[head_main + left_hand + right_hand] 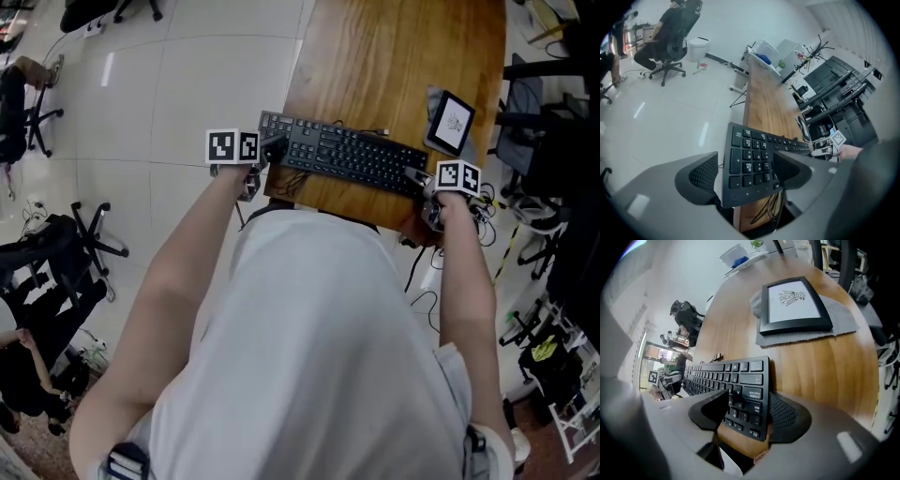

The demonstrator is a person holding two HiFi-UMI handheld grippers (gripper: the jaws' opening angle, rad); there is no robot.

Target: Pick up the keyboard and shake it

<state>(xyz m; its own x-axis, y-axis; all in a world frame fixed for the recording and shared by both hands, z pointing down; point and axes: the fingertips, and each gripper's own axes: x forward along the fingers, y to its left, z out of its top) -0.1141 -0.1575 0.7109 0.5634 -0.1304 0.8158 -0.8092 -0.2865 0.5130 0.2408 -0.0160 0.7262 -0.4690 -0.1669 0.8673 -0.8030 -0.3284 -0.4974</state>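
Note:
The black keyboard (pixel 347 155) lies flat along the near edge of the wooden desk (pixel 394 56), its left end past the desk's corner. My left gripper (pixel 272 150) is at that left end, and in the left gripper view the number-pad end of the keyboard (pixel 750 159) lies between the jaws of the left gripper (pixel 746 171), with a narrow gap showing at the outer pad. My right gripper (pixel 417 178) is at the other end. In the right gripper view the keyboard (pixel 736 380) sits between the wide-set jaws of the right gripper (pixel 750 413), which are not clamped on it.
A black-framed tablet (pixel 452 122) rests on a grey mat (pixel 843 319) at the desk's right, just beyond the keyboard. Cables (pixel 771 206) hang under the desk edge. Office chairs (pixel 89 239) stand on the white floor to the left, and a person sits in one (pixel 670 33) farther off.

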